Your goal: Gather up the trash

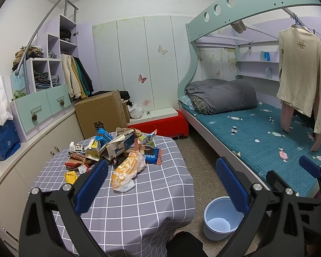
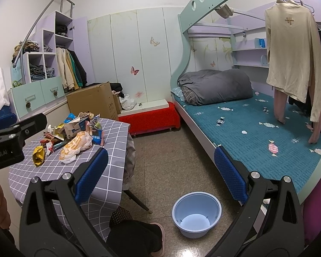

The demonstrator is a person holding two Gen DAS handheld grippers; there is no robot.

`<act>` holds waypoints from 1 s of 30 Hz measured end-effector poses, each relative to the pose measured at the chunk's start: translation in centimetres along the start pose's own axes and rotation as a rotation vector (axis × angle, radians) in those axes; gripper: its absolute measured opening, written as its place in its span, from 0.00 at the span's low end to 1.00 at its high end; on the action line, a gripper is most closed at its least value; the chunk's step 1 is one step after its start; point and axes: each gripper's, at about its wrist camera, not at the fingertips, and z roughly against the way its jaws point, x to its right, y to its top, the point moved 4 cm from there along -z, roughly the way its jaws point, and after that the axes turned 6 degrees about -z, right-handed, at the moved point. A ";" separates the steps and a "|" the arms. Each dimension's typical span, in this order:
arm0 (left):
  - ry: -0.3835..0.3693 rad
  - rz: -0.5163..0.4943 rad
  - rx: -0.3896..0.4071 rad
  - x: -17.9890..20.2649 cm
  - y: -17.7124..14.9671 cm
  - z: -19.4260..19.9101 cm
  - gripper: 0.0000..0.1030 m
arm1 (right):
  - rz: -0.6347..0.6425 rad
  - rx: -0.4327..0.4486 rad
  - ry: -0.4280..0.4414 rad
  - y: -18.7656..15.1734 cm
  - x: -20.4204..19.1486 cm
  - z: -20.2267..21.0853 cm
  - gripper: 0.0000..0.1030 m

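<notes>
**Crinkled wrappers heaped on checked cloth; both grippers idle**

Item 1. Heap of torn cardboard cartons and foil snack wrappers (image 1: 109, 147), on the grey-and-white checked tablecloth (image 1: 152, 194), toward the table's 11 o'clock corner. Loose, overlapping, light.

Item 2. Orange-and-white crumpled plastic bag (image 1: 126, 171), at the heap's 5 o'clock edge, nearest the grippers. Small yellow crushed packet (image 2: 38, 156) apart at the heap's 8 o'clock.

Item 3. Pale blue round plastic bin (image 2: 196, 216), on the floor at the table's 4 o'clock, nothing visible inside it. Trash all remains on the table.

Item 4. Left gripper (image 1: 162, 190): blue pads spread wide, holding nothing, above the table's near half.

Item 5. Right gripper (image 2: 160, 180): blue pads spread wide, nothing between them, over the floor near the bin.

Risks, judged:
- A pinch on the slick bag may slip or catch a neighbouring wrapper, dragging pieces off the edge.
- Cloth may bunch between the pads if a grasp goes low.
- Bin is light and low; a drop from table height may miss or tip it.
</notes>
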 end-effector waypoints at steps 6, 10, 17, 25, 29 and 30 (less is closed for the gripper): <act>-0.002 -0.003 -0.001 0.3 0.1 0.0 0.96 | 0.000 -0.007 -0.004 -0.1 0.1 0.0 0.94; -0.005 -0.002 -0.004 0.5 0.0 -0.1 0.96 | 0.000 -0.011 -0.005 -0.1 0.2 -0.1 0.94; -0.004 -0.004 -0.005 0.6 0.0 -0.1 0.96 | -0.002 -0.012 -0.004 -0.3 0.3 0.0 0.94; -0.009 -0.005 -0.011 0.6 -0.6 -0.3 0.96 | -0.002 -0.014 0.000 -0.4 0.3 0.0 0.94; -0.009 -0.005 -0.012 0.6 -0.6 -0.3 0.96 | -0.005 -0.018 0.003 -0.6 0.3 -0.2 0.94; -0.010 -0.005 -0.013 0.6 -0.7 -0.3 0.96 | -0.005 -0.021 0.000 -0.7 0.4 -0.2 0.94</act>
